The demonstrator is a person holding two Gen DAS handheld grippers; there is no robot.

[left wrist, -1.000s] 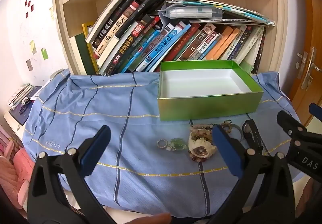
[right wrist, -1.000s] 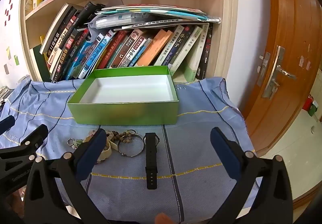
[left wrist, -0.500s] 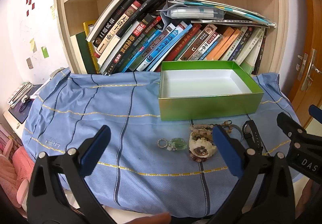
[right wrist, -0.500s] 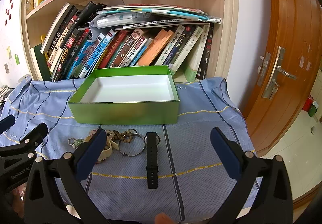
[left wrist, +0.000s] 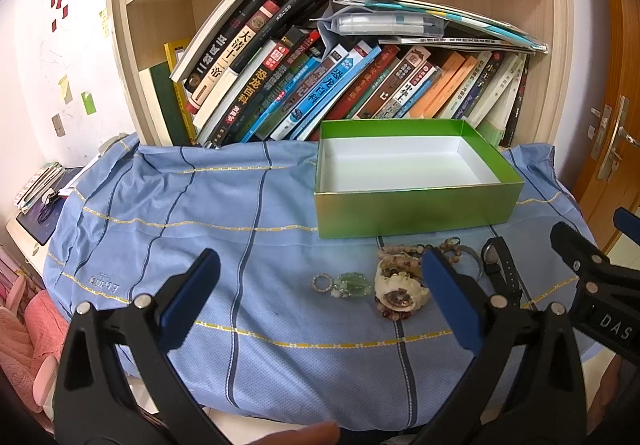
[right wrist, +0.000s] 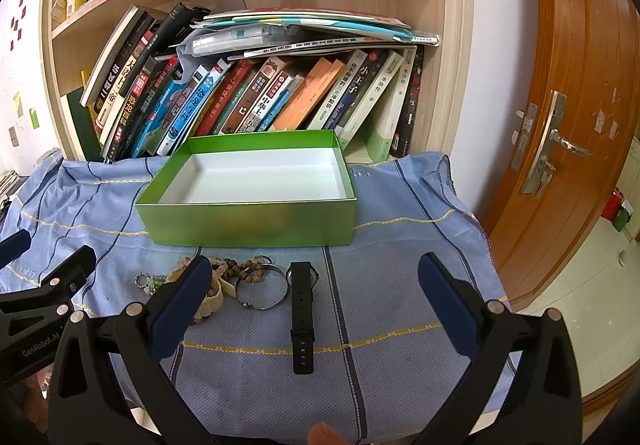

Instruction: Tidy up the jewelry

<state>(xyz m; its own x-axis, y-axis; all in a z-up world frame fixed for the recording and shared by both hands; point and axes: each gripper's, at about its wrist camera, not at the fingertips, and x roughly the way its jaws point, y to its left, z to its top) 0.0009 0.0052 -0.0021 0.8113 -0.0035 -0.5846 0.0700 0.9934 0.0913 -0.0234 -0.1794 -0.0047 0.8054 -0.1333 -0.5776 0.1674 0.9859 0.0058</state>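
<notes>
Green box [right wrist: 248, 223] sits empty at the bench's far side, with the watch [right wrist: 302, 309], bangle [right wrist: 262, 291] and beads [right wrist: 240, 269] loose before it, nothing sorted, both grippers' [left wrist: 320, 301] [right wrist: 314, 303] jaws wide open, empty.

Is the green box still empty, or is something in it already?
Empty. The green box shows only bare white floor in both views; the jewelry and watch lie on the cloth in front.

Jewelry [right wrist: 240, 281] lies on the cloth [right wrist: 400, 265] before the box [right wrist: 248, 223].
</notes>
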